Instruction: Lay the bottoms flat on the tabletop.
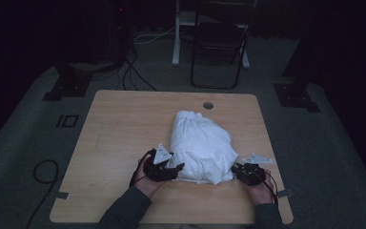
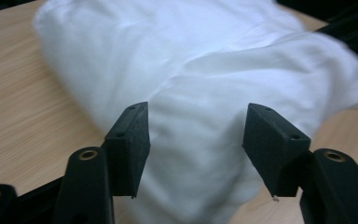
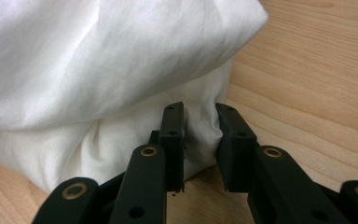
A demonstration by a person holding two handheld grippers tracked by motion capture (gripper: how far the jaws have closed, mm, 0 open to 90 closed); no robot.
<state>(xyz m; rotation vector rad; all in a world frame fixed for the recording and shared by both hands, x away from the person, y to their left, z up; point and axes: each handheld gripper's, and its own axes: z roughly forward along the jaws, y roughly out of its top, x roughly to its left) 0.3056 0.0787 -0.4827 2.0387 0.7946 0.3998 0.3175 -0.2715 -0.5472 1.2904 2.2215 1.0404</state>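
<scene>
A bundled white cloth (image 1: 200, 143) lies on the wooden table (image 1: 124, 124), a little right of the middle and towards the near edge. My left gripper (image 1: 177, 168) is at the bundle's near left corner. In the left gripper view it (image 2: 196, 140) is open, its jaws wide apart with the cloth (image 2: 191, 70) bulging between them. My right gripper (image 1: 236, 168) is at the near right corner. In the right gripper view it (image 3: 199, 135) is shut on a fold at the lower edge of the cloth (image 3: 98, 60).
A round cable hole (image 1: 208, 105) sits near the table's far edge. Behind the table stand a dark folding chair (image 1: 219, 43) and a white post (image 1: 176, 33). Cables (image 1: 45, 171) lie on the grey floor at the left. The room is dim.
</scene>
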